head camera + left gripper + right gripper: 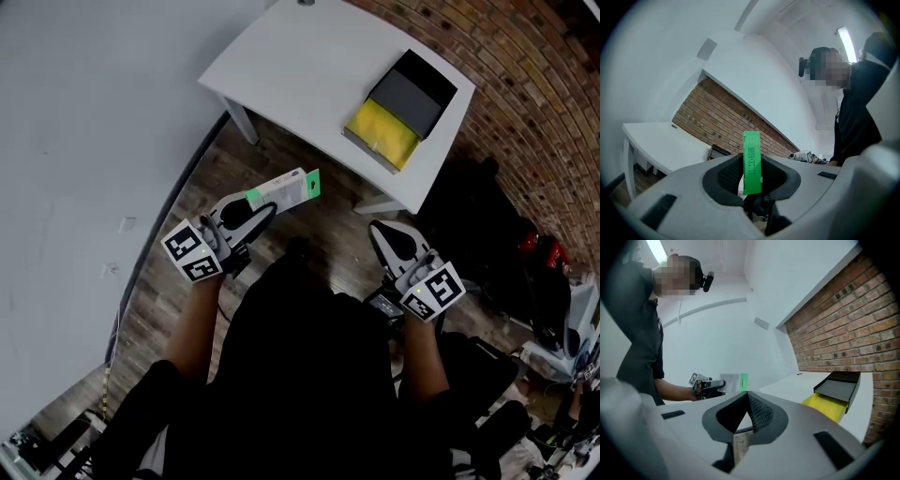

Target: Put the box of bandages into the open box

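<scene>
The box of bandages (pixel 284 190) is white with a green end. My left gripper (pixel 255 216) is shut on it and holds it in the air, short of the white table (pixel 300 66). In the left gripper view the green end (pixel 751 161) sticks up between the jaws. The open box (pixel 397 111), with a yellow inside and a black lid, lies on the table's right part, well ahead of both grippers. My right gripper (pixel 382 234) hangs shut and empty to the right, below the table's edge. From the right gripper view, the bandage box (pixel 733 382) and the open box (pixel 829 404) both show.
A brick wall (pixel 525 84) runs behind and to the right of the table. Dark bags and clutter (pixel 534 272) lie on the wooden floor (pixel 187 216) at the right. A plain white wall (pixel 84 112) fills the left. The person's dark clothing covers the lower middle.
</scene>
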Demonstrator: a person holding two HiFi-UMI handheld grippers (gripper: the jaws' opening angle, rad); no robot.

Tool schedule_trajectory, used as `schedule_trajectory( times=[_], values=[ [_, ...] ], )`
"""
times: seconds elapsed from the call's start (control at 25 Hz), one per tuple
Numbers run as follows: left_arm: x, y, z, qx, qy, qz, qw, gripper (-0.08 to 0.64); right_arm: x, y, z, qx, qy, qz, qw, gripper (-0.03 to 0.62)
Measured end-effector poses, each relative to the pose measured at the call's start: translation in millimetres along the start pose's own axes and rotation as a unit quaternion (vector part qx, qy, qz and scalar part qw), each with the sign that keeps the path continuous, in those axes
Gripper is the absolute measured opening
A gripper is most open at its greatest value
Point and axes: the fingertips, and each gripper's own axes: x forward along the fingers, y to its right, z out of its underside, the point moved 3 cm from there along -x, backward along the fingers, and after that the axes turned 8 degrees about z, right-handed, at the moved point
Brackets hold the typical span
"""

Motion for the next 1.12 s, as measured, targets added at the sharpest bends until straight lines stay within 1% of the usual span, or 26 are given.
schedule_trajectory(
  times=[0.16,0.28,0.48,0.68,0.84,1.0,1.12],
  values=[
    [9,-46,-16,-0.021,-0.011,0.032,0.9992,0.095,41,13,-13,0.000,-0.009,0.025,1.000,0.006],
    [14,-71,-20,-0.037,-0.013,0.042,0.9983,0.095,59,19,-19,0.001,-0.011,0.033,0.999,0.006],
    [14,-74,-17,-0.040,-0.007,0.055,0.9977,0.095,60,18,-15,-0.003,-0.019,0.041,0.999,0.006],
    [32,-91,-21,-0.040,-0.019,0.068,0.9967,0.095,70,34,-25,-0.007,-0.008,0.043,0.999,0.006],
    [59,-106,-34,-0.030,-0.031,0.076,0.9961,0.095,74,62,-31,-0.007,0.003,0.050,0.999,0.006],
    [86,-119,-46,-0.034,-0.043,0.090,0.9944,0.095,80,93,-46,-0.006,0.024,0.059,0.998,0.006],
    [116,-128,-51,-0.038,-0.069,0.106,0.9912,0.094,78,115,-58,-0.009,0.038,0.063,0.997,0.006]
  ],
)
